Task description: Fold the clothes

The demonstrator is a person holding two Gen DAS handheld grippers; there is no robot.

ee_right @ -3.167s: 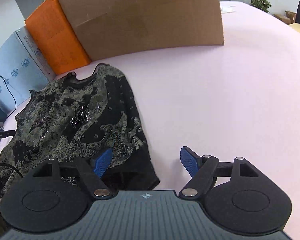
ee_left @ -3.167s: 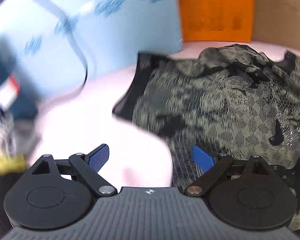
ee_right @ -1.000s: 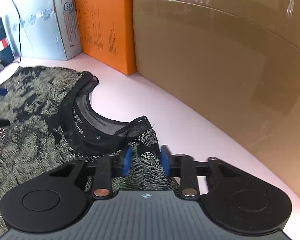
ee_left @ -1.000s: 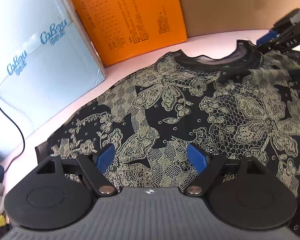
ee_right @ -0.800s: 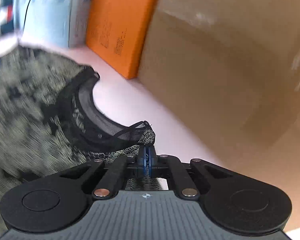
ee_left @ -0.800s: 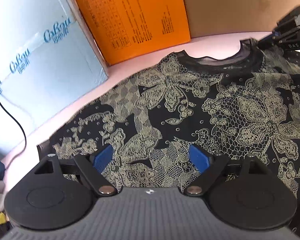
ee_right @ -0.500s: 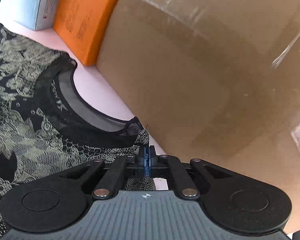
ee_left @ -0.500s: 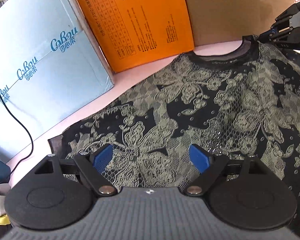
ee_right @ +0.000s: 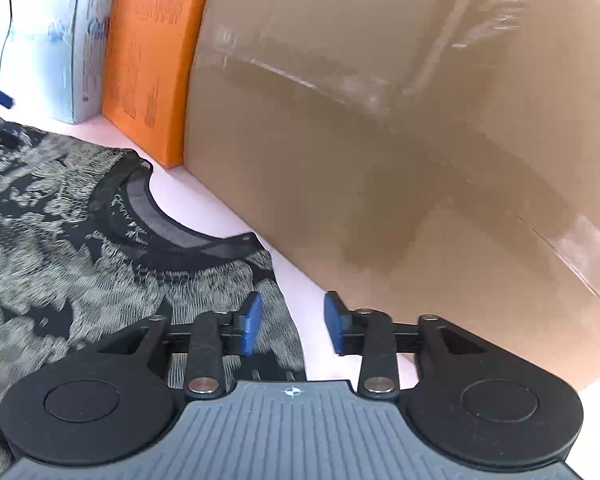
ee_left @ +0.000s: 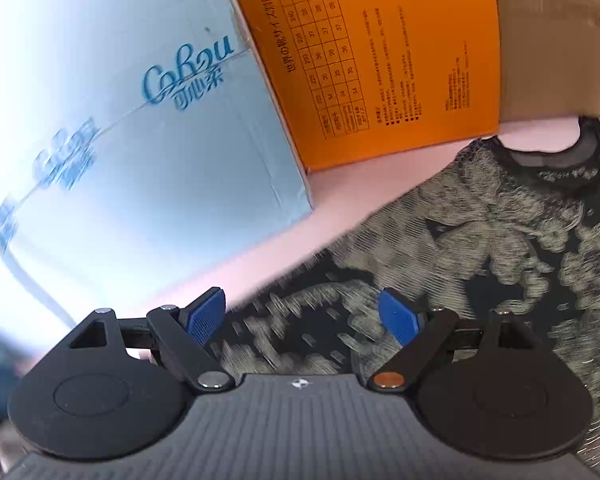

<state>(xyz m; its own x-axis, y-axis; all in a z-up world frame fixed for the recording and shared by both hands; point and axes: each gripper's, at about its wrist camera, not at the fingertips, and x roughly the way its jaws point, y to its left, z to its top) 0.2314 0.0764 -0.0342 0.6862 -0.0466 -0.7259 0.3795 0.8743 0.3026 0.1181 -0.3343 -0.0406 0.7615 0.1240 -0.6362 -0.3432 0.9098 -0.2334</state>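
Right tool (ee_right: 292,322) released top (ee_right: 60,248); left tool (ee_left: 302,314) spread

The left hand-held gripper (ee_left: 302,316), jaws apart, hovers over the patterned black top (ee_left: 480,248) beside the blue box (ee_left: 120,120).

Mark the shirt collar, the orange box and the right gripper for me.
shirt collar (ee_right: 168,236): right wrist view, on the dark neckband.
orange box (ee_left: 400,60): left wrist view, on its printed face.
right gripper (ee_right: 292,322): right wrist view, between the open jaws.

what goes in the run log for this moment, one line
left gripper open over lace top | right gripper open at shoulder edge | top flat on pink table
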